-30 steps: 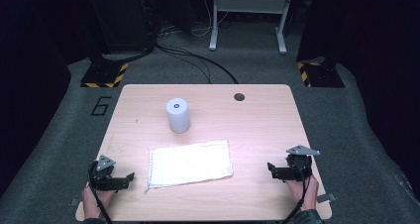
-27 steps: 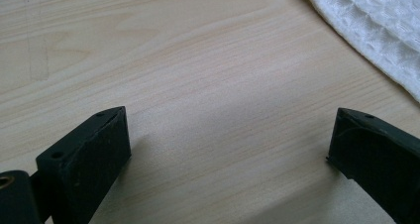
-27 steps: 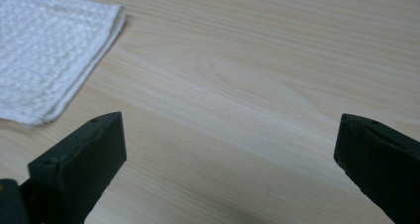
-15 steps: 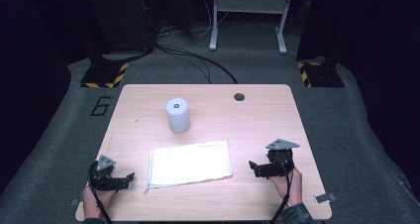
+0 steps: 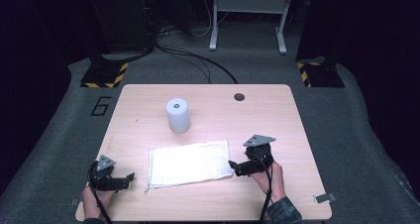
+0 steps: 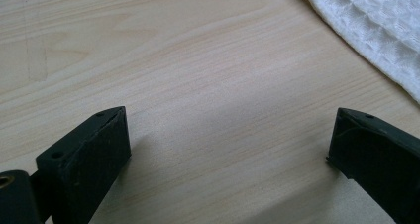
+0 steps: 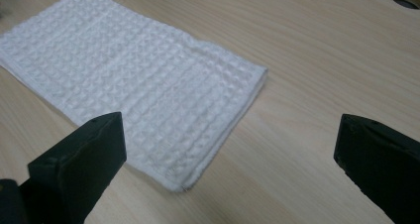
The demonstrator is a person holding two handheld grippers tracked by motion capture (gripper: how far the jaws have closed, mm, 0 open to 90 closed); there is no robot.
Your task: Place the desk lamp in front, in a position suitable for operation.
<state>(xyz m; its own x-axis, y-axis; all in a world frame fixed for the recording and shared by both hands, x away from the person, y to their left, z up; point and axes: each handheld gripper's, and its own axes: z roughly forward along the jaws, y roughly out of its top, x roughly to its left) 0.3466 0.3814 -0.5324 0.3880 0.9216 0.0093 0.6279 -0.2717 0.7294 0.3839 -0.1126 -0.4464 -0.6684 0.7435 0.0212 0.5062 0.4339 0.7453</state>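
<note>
On the table point(image 5: 277, 115), the white folded towel point(image 5: 190, 163) lies flat near the front edge, between the 2 hand-held grippers. The right hand-held gripper point(image 5: 233, 167), jaws wide, sits at the towel's right edge and should come in low to pinch that corner cleanly; the left hand-held gripper point(image 5: 130, 177), also wide, rests just beside the left edge.

A white waffle-weave cloth point(image 5: 190, 163) lies flat on the worktop point(image 5: 277, 115), folded into a long rectangle, near the front edge, its layered edge facing right.

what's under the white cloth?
The white cloth lies flat on the wooden table; bare wood shows all round its edges, with no bulge in the weave. Whatever is directly beneath stays covered. The right hand-held gripper sits open at its right edge.
</note>
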